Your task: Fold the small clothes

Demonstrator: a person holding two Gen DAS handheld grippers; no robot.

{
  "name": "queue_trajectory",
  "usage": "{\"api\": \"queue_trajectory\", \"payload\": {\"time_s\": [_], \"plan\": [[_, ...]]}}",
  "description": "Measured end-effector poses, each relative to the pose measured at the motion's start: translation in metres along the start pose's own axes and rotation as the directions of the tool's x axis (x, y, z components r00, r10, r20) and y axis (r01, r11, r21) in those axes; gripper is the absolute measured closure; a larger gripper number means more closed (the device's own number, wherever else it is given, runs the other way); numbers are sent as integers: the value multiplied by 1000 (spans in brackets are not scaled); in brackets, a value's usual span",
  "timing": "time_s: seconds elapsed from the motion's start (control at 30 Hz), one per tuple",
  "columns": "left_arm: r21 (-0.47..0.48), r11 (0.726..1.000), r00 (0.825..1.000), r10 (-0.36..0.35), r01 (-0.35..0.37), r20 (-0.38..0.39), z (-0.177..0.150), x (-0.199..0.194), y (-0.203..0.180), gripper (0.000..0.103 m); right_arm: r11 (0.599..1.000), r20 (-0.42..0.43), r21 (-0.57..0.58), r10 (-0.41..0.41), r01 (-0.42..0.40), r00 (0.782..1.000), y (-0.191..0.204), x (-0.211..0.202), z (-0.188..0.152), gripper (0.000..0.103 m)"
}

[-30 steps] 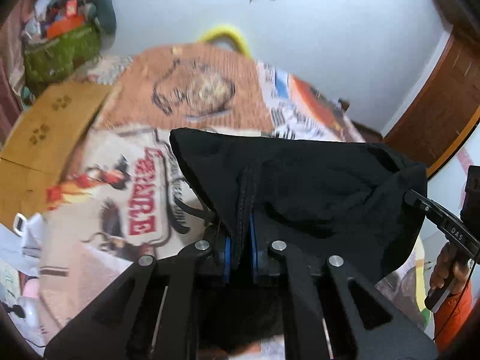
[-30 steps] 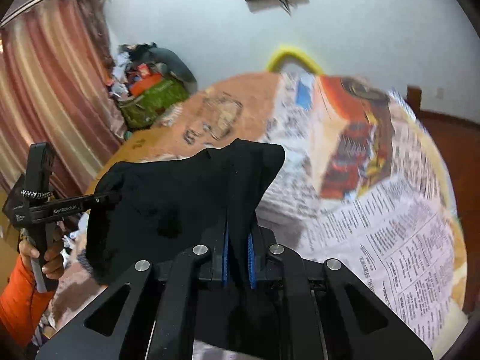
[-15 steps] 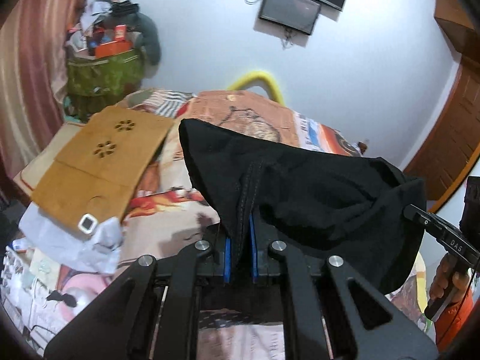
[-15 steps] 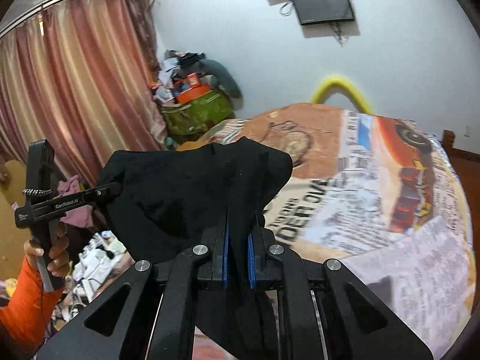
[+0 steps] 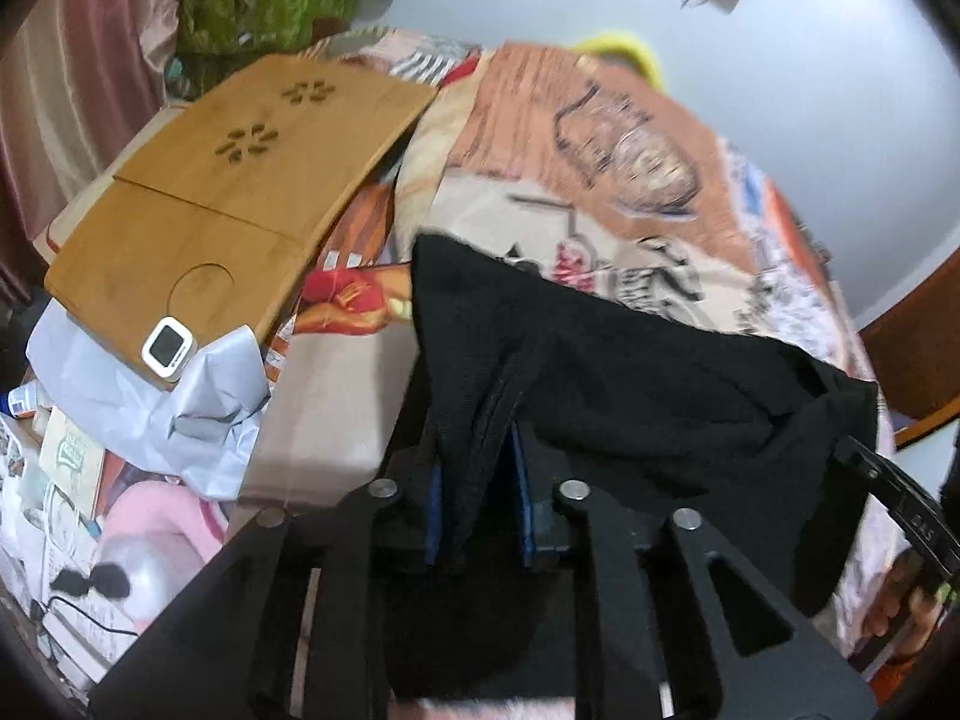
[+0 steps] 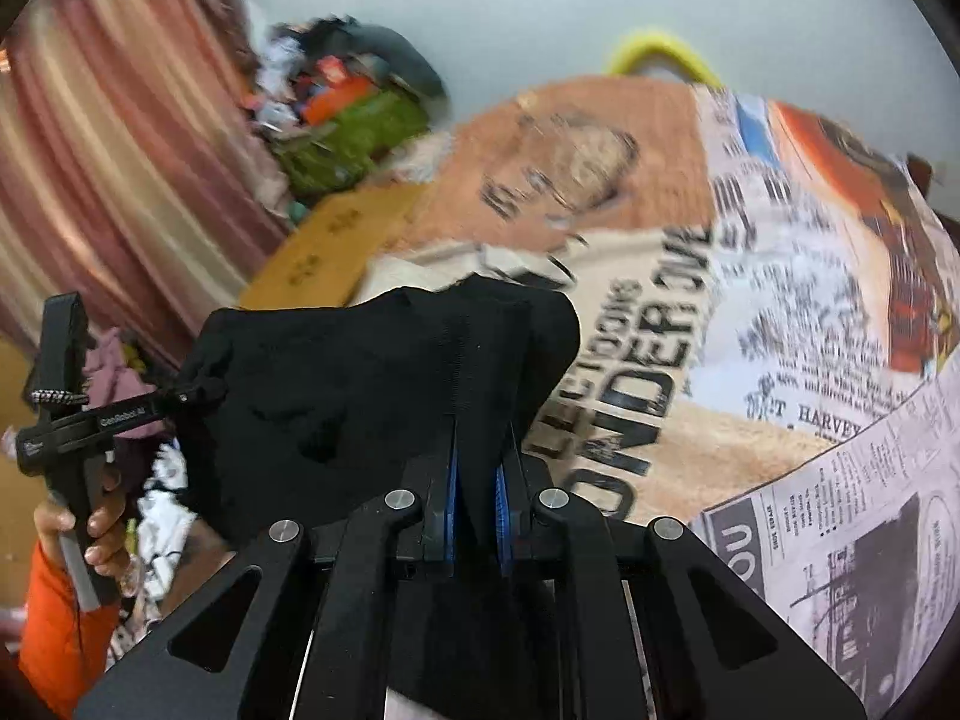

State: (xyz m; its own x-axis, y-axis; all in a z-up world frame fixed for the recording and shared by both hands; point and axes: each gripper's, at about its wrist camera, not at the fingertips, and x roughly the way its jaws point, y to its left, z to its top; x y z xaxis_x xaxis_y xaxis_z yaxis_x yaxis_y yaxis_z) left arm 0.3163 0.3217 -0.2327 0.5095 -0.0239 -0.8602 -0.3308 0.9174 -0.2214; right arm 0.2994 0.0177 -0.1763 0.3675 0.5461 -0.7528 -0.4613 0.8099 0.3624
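Black knit fabric, a small dark garment, hangs stretched between both grippers above the printed newspaper-pattern bedspread, near its left edge. The left gripper has the cloth between its blue pads, and its jaws are opening. The right gripper pinches the other corner tightly. A bamboo lap tray (a small white timer on it) lies along the bed's left edge.
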Motion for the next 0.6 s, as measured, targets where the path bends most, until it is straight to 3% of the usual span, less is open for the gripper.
{"api": "queue_trajectory", "payload": {"time_s": [0.07, 0.1, 0.17, 0.3, 0.47, 0.53, 0.6], "plan": [[12, 999, 999, 31, -31, -17, 5, 12, -1, 72, 999, -30, -18, -36, 35, 999, -6, 10, 1, 89], [18, 998, 998, 57, -56, -22, 9, 17, 0, 60, 998, -26, -38, -50, 49, 998, -8, 9, 0, 88], [40, 994, 995, 104, -103, -10, 13, 18, 5, 47, 994, 6, -71, -85, 85, 996, -10, 1, -4, 85], [37, 994, 994, 104, -106, 45, 22, 1, 13, 44, 976, 74, -152, -144, 154, 987, -3, -19, -6, 85], [55, 997, 996, -53, 49, 73, 25, -15, -1, 36, 969, 78, -226, -85, 100, 993, 16, -11, 5, 85], [109, 991, 995, -88, 82, 49, 22, -10, -17, 35, 970, 52, -237, -44, 55, 998, 26, 5, 10, 85], [176, 982, 997, -78, 72, 27, 18, 0, -34, 35, 969, 21, -245, -14, 19, 1000, 35, 21, 13, 85]]}}
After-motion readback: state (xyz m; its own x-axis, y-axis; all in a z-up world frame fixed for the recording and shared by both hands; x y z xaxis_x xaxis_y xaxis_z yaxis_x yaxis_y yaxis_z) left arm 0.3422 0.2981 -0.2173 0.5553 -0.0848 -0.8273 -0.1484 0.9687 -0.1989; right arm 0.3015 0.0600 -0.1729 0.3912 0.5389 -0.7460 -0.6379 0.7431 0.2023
